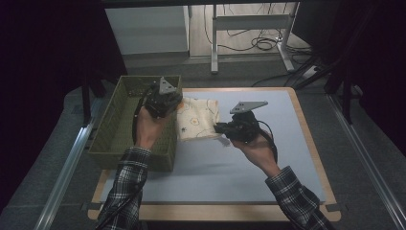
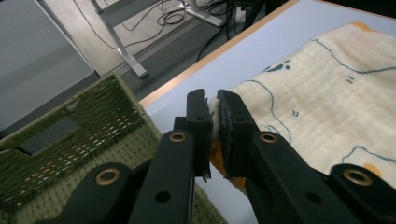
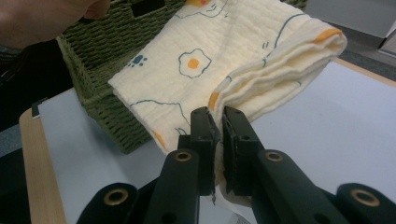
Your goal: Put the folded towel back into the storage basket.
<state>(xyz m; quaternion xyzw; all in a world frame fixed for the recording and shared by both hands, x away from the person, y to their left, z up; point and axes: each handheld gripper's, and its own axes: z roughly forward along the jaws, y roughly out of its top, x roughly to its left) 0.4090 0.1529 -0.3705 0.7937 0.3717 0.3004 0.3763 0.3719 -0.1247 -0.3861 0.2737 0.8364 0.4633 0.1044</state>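
cloth (image 1: pixel 197 118): between claws, above mat (image 1: pixel 268 163) | basket (image 1: pixel 114 125): left of cloth

My left black two-jaw gripper (image 1: pixel 178 106) & right black two-jaw gripper (image 1: pixel 218 128): both jaws clamped tight, pointing inward toward each other, held above table; plaid-sleeved forearms angled in.

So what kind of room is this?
Probably a lab or workshop set up for recording. A work table with a blue mat stands between dark curtains, and loose cables trail over the floor behind it.
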